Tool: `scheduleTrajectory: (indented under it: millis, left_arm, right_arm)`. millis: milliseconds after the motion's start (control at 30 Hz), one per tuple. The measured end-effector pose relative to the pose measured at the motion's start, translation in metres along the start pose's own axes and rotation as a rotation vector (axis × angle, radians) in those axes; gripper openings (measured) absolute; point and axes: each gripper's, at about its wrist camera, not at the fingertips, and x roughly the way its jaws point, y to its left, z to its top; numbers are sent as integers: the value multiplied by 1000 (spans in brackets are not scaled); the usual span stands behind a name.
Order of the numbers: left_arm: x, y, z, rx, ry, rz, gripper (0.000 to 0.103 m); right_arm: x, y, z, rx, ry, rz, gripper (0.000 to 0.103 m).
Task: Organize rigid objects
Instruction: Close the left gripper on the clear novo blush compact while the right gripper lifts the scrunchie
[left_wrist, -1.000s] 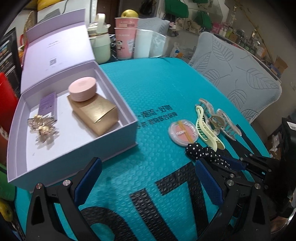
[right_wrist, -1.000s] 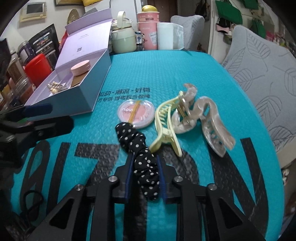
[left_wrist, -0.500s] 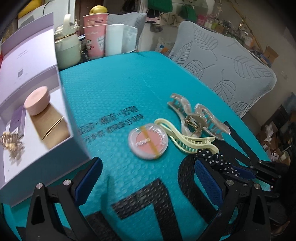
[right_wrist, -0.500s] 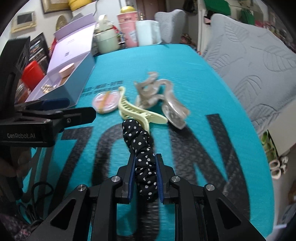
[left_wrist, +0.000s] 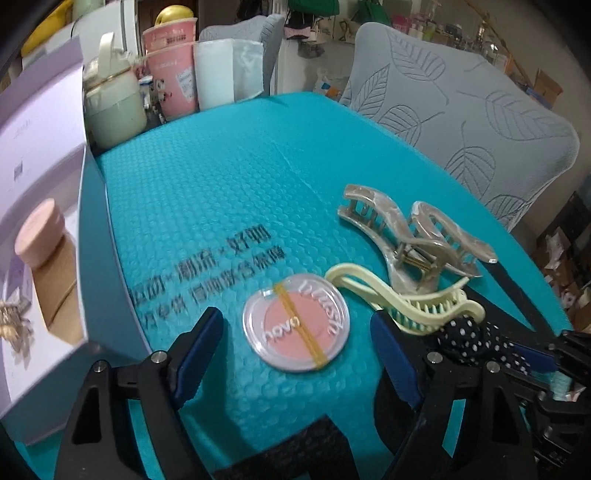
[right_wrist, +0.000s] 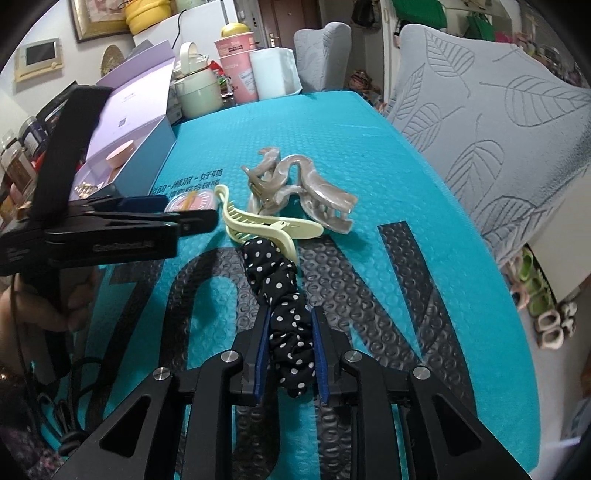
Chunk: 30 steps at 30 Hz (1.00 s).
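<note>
Polka-dot scrunchie (right_wrist: 282, 302) in right gripper (right_wrist: 290, 356)

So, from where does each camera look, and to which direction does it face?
Left wrist: sits on the left gripper, open, looking across the teal mat at the round compact; both blue-padded fingers show.
Right wrist: sits on the right gripper, shut on the polka-dot scrunchie, facing the far cups; its fingers and the person's left hand show.
Shared: compact, yellow clip, clear clip, purple box, scrunchie.
</note>
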Motion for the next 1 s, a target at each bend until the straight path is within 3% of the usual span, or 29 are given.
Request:
scheduleTrajectory:
  millis: [133,200,267,367,467,767,1000]
  left_arm:
    - [2,-4,1,17,-4,8,82]
    - [1,-5,0,21,-22,18,73]
    - [-2,-5,-1,24,-34,19,56]
    - [-3,-5,0,26,-29,21,56]
    - [-6,-6,-3,24,-19,4,55]
    - [-33,0,-32,-11,25,-64,55]
    - [-59,11,-56,-48,11,-31,55]
  right_arm:
    - [1,2,0,-2,-3,23,36]
    - [1,3,0,-8,-8,18,36]
    - [1,3,1,-8,-12,14,36]
    - [1,3,1,-8,-11,9,35]
    - [0,5,-1,-13,-7,4,24]
    - [-7,10,-9,-21,1,49,22]
    - [-9,17,-14,-13,-7,56,20]
